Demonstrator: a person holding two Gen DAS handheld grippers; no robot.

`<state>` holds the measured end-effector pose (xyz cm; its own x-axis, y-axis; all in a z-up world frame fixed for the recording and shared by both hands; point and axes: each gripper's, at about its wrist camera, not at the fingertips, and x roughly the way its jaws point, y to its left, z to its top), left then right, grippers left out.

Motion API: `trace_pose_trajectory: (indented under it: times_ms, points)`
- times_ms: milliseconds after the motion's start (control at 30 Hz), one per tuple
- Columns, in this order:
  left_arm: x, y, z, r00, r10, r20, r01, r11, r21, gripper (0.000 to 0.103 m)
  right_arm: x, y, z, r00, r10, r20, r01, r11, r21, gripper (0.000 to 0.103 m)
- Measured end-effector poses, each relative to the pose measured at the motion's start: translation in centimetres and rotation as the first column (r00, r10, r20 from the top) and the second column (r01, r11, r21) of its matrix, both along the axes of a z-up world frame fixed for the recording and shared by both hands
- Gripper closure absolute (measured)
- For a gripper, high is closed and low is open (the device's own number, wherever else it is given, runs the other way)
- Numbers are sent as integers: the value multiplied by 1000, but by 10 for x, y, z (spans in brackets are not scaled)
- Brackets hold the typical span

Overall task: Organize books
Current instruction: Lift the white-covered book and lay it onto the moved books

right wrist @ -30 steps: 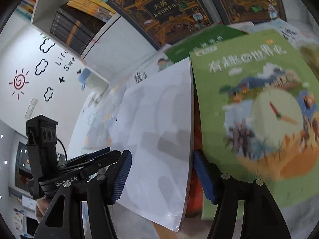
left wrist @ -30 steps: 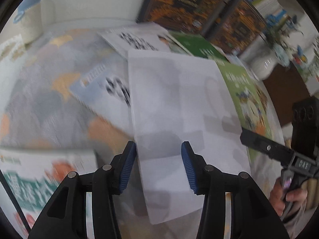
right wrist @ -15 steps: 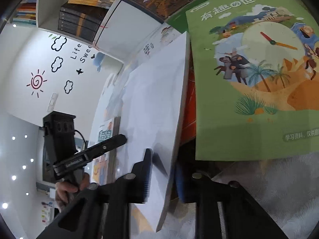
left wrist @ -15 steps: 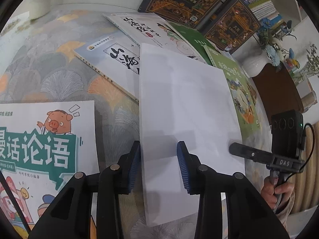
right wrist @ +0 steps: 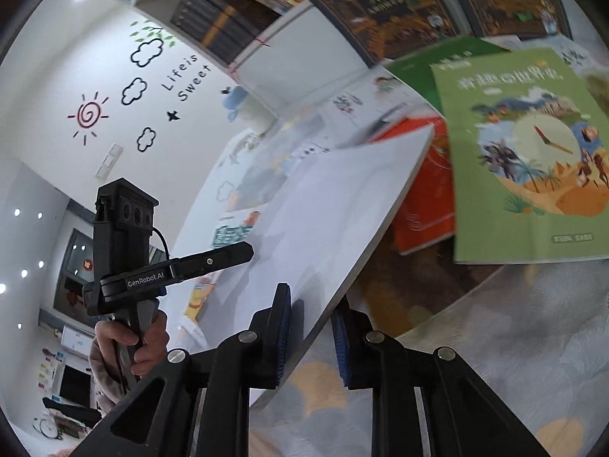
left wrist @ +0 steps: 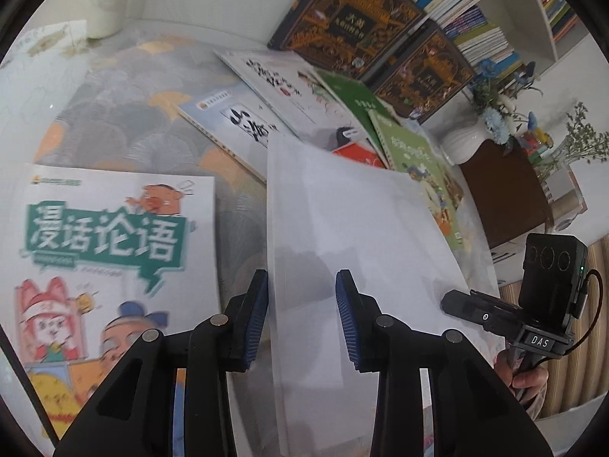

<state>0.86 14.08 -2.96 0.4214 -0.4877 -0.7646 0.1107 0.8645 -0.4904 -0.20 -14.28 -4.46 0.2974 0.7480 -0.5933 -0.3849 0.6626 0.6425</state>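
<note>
My right gripper (right wrist: 310, 327) is clamping the near edge of the white book (right wrist: 323, 213), one blue pad on its upper face and the other tucked under it, and its jaws have just been closing onto that edge. I am seeing the book tilting up off the table, its far corner lifted over the red book (right wrist: 426, 190) that is lying partly beneath the green clock-cover book (right wrist: 521, 160). My left gripper (left wrist: 300, 316) is pointing steeply down at the same white book (left wrist: 354, 236); its jaws have been narrowing, but from this view I am reading them as still parted, the left pad sitting right at the book's left edge and the right pad over the white cover, and I cannot tell that either pad is pressing. The person's right hand (left wrist: 527, 377) is wrapping the handle at the lower right of the left view, and the left hand (right wrist: 133, 346) is gripping its handle low on the left of the right view. Beside the white book, the cartoon book with green lettering (left wrist: 110, 259) is lying flat on the patterned tablecloth (left wrist: 125, 114), and other books are fanning out toward two dark ornate volumes (left wrist: 354, 19) that are leaning against the shelf.
</note>
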Motion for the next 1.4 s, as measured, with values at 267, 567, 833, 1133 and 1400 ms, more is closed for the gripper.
trace_pose_trajectory:
  times_ms: [267, 567, 833, 1133, 1400]
  points:
    - [-30, 39, 22, 996, 63, 56, -63, 998, -13, 71, -16, 39, 14, 997, 54, 49, -54, 999, -1, 82]
    - [-53, 89, 33, 981, 161, 107, -161, 987, -12, 71, -28, 97, 28, 985, 130, 115, -128, 991, -27, 82]
    - [-68, 129, 27, 963, 236, 131, -243, 969, 40, 71, -31, 146, 21, 972, 186, 144, -181, 982, -44, 82]
    - [-66, 148, -5, 959, 269, 93, -274, 961, 46, 71, -29, 174, -3, 971, 195, 137, -186, 979, -80, 81]
    - [-64, 143, -20, 959, 266, 97, -278, 951, 138, 71, -27, 180, -25, 977, 178, 113, -166, 980, -108, 80]
